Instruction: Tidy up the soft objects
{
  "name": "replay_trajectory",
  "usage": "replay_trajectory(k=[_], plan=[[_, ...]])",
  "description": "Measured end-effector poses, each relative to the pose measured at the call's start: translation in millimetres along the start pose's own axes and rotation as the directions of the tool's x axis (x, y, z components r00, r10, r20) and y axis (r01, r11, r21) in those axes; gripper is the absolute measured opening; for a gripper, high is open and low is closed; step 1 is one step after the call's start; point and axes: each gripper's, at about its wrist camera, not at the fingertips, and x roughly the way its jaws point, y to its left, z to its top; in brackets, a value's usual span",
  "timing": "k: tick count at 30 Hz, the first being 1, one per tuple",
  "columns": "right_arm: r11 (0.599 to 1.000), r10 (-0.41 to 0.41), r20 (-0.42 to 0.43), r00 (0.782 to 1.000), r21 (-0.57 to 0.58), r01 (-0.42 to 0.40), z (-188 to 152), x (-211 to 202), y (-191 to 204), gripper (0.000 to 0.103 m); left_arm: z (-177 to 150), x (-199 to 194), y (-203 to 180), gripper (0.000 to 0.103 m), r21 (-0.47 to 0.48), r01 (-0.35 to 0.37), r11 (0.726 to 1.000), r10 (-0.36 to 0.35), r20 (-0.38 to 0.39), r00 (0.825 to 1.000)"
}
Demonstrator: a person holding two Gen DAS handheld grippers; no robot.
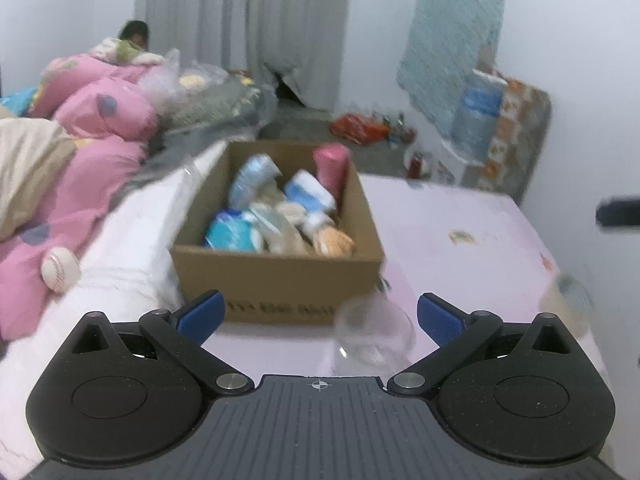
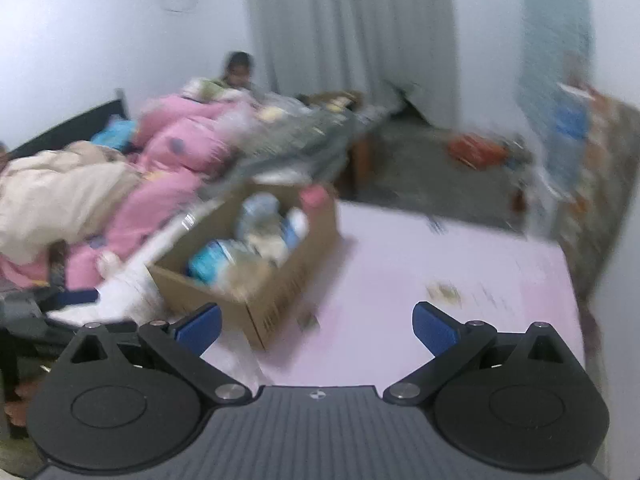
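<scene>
cardboard box (image 1: 276, 272) print, blurred, unreadable

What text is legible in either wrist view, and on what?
None can be read.
Box: dark print on the near wall, too blurred in both views.
Packets in the box: blue and white, any labels blurred.
Water jug: blue label, too blurred.
Pink sheet: small mark, no letters to make out.

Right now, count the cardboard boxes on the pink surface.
1. The open cardboard box sits on the pink surface, left of its middle, against the white bedding. None other shows, though blur could hide something.
</scene>
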Motion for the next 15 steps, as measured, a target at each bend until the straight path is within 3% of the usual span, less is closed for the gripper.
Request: replay_trajectory(k=[5,7,11,15], plan=[[0.986,-0.145,-0.051,0.988,0.079,0.149,-70.4,14.8,-0.3,0.07,-17.8,15.3,-22.4,0.103,0.042,-0.025,0.999,0.029,-0.086,0.996],[0.973,-0.184,-0.068,0.981,0.125,0.192,-89.8,24.2,-0.8,0.07,-25.1,18.0,-29.1,0.103,0.044,-0.009,0.999,0.012,-0.076,0.997],[0.942,-0.242,-0.064,0.968,0.224,0.25,-113.2,32.5,-1.6,0.07,-36.9,24.3,-41.3,0.103,0.044,0.003,0.999,0.001,-0.074,0.997],[0.912,-0.357,-0.044,0.933,0.199,0.358,-124.3,32.0,4.1,0.07,-45.2,26.4,-51.7,0.103,0.083,-0.039,0.996,0.043,-0.044,0.998]])
